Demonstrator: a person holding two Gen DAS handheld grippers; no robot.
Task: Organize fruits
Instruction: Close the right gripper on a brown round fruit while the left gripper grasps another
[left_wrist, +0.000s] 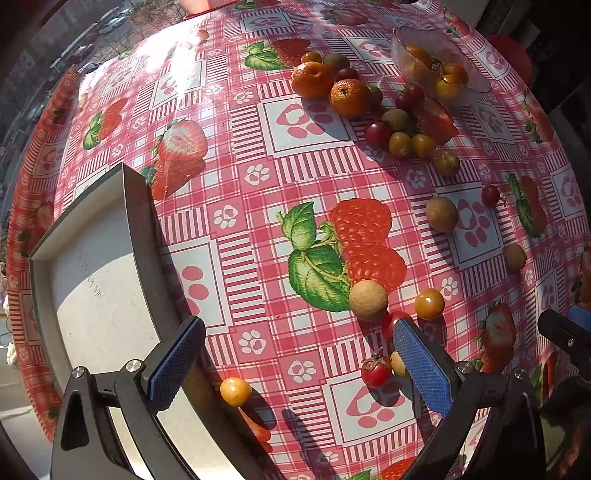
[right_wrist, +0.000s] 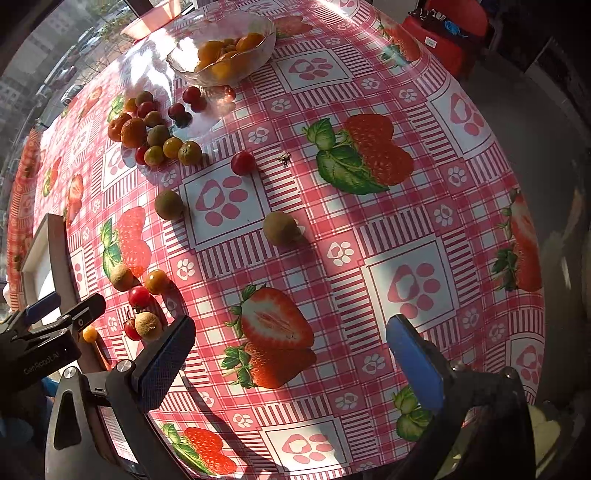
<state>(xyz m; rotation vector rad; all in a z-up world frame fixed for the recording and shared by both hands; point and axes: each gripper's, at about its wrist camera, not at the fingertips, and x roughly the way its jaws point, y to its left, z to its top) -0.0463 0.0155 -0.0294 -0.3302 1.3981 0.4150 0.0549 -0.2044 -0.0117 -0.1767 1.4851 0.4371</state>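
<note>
My left gripper (left_wrist: 299, 356) hovers open low over the tablecloth, holding nothing. Just ahead of its right finger (left_wrist: 421, 362) lie a tan longan (left_wrist: 368, 300), a yellow cherry tomato (left_wrist: 429, 303) and a red cherry tomato (left_wrist: 376, 371). Another yellow tomato (left_wrist: 235, 391) sits by the white tray (left_wrist: 103, 288). My right gripper (right_wrist: 291, 354) is open and empty above a printed strawberry. Two longans (right_wrist: 280, 228) (right_wrist: 168, 205) and a red tomato (right_wrist: 242, 162) lie scattered ahead of it. The glass bowl (right_wrist: 221, 44) holds orange-yellow fruits. A fruit pile (right_wrist: 155, 129) with tangerines (left_wrist: 312, 79) lies beside it.
The left gripper (right_wrist: 62, 325) shows at the left edge of the right wrist view, near a small fruit cluster (right_wrist: 142, 306). The round table's edge (right_wrist: 532, 258) drops off on the right, with a red seat (right_wrist: 454, 29) beyond. A window runs along the far left.
</note>
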